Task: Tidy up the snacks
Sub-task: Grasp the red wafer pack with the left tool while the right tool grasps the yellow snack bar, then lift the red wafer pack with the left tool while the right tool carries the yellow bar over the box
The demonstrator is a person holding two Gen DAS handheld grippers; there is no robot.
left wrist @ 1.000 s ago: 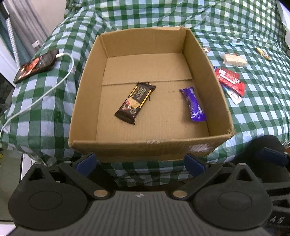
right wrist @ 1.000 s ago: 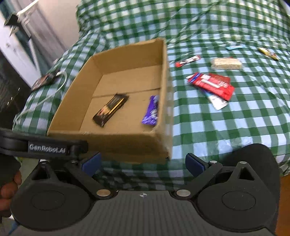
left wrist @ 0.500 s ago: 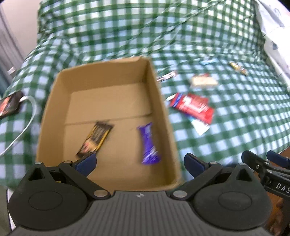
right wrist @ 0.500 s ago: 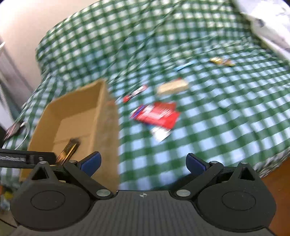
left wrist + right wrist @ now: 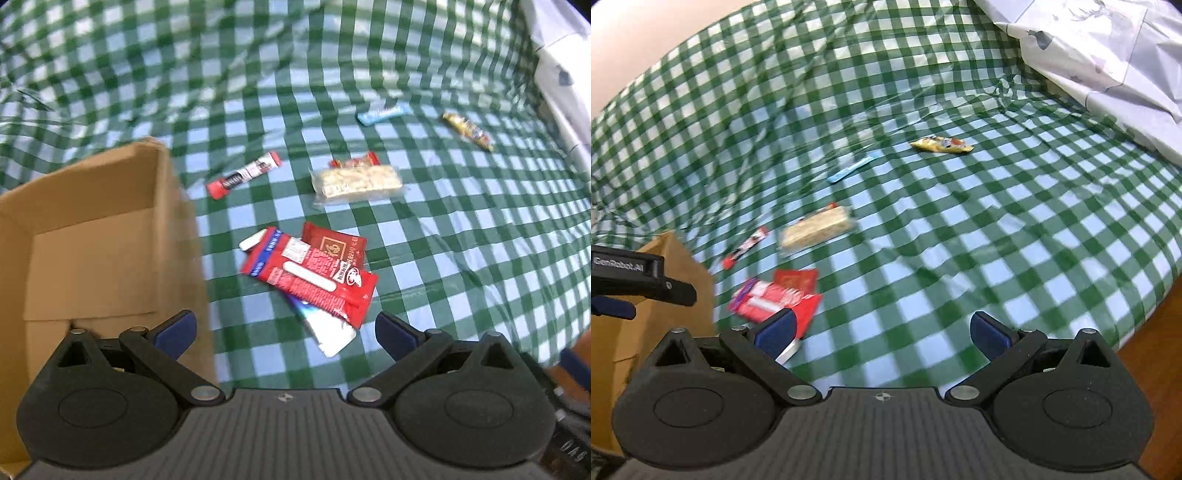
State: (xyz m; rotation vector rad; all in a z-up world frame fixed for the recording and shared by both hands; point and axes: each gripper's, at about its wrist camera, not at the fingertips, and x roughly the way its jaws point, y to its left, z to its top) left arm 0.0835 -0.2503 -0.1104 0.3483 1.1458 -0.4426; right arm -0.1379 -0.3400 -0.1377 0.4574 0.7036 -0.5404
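A brown cardboard box [image 5: 96,236] stands at the left on the green checked cloth; its corner shows in the right wrist view [image 5: 683,295]. Right of it lie a pile of red packets [image 5: 314,273] [image 5: 775,299], a red stick packet [image 5: 243,175] [image 5: 746,247], a pale cracker pack [image 5: 358,181] [image 5: 816,229], a light blue bar [image 5: 384,110] [image 5: 853,168] and a yellow bar [image 5: 467,131] [image 5: 942,144]. My left gripper [image 5: 284,332] is open and empty, just short of the red pile. My right gripper [image 5: 882,332] is open and empty, above the cloth right of the pile.
A white patterned pillow [image 5: 1108,62] lies at the far right of the bed. The cloth's front edge drops to brown wood [image 5: 1152,354] at the lower right. The left gripper's body [image 5: 639,277] sticks into the right wrist view at the left.
Both grippers have swung right, away from the box and toward the loose snacks. The two bars inside the box have gone out of view. Both stay open.
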